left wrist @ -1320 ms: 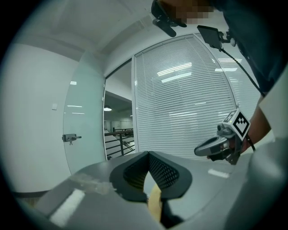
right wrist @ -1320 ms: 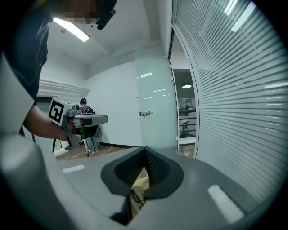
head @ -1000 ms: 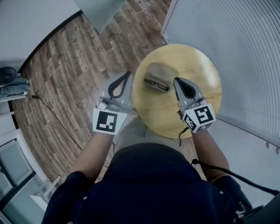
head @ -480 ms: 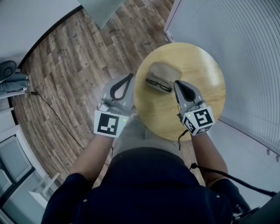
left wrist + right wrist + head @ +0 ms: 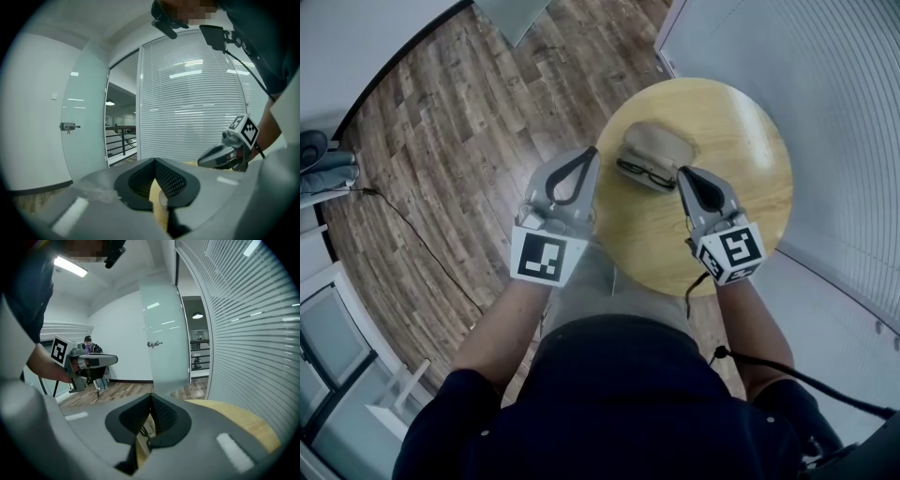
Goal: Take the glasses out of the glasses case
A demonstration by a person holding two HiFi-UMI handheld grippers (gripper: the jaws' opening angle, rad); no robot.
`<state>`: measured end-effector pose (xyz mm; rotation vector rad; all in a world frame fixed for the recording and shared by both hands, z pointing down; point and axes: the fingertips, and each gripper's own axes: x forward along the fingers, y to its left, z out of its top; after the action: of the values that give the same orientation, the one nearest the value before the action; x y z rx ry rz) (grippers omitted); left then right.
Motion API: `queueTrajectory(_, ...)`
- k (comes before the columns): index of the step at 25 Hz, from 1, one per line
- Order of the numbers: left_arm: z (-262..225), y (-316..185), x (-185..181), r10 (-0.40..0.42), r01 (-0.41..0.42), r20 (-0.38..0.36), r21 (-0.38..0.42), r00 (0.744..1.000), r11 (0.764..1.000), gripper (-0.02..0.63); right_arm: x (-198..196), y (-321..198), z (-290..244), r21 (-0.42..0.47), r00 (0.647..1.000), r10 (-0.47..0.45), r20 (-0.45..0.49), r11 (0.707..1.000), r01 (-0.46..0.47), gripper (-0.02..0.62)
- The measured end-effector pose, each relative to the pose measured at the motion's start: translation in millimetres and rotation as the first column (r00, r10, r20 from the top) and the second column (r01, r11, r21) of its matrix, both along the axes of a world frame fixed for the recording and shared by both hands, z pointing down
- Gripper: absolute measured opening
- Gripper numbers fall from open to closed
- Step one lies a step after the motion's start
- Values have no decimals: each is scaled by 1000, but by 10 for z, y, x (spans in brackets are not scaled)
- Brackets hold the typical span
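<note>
**Q:** What are the two grippers doing with their jaws right now?

**A:** The grey hand-held left gripper [image 5: 592, 151] is keeping its two jaws pinched together at the tips. There's only that teardrop gap behind the tips and nothing is sitting in it. Its own camera is just showing a sliver of yellowish wood through the gap. It's hovering at the left edge of the round light wooden table [image 5: 741, 141], near the case but not touching it.

The grey right gripper [image 5: 681, 172] is doing the same, with the tips meeting and nothing clamped. Through its gap I'm seeing a bit of thin dark frame, but that's lying beyond the jaws, not between them. The nose of that gripper is pointing at the right end of the glasses, just beside them. I can't tell whether it's actually touching.

**Q:** And where's the stuff it's meant to grab?

**A:** The open taupe oval glasses case [image 5: 661, 141] is sitting on the table between the two gripper tips, toward the far-left part of the top. The dark-framed glasses [image 5: 639, 173] are lying in its near half, not lifted out yet. A black cable [image 5: 787, 373] is trailing from the right arm, and brown wood-plank floor [image 5: 459, 122] is showing off to the left.
</note>
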<state>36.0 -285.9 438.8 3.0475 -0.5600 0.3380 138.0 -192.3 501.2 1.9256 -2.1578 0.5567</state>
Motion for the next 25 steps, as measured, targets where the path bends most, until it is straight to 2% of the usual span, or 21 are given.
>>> queueTrajectory(10, 275, -71, -6, 8, -7, 30, -14, 1000, 1000, 6, -89, -32, 277, -38, 999, -29, 23, 999, 30, 8)
queueTrajectory(14, 348, -86, -9, 9, -8, 36, -20, 999, 1000, 6, -164, -48, 329, -42, 997, -64, 34, 997, 65, 15)
queueTrajectory(25, 592, -159, 28, 5, -3, 64, -30, 998, 1000, 6, -146, -73, 583, -87, 995, -85, 46, 992, 89, 44)
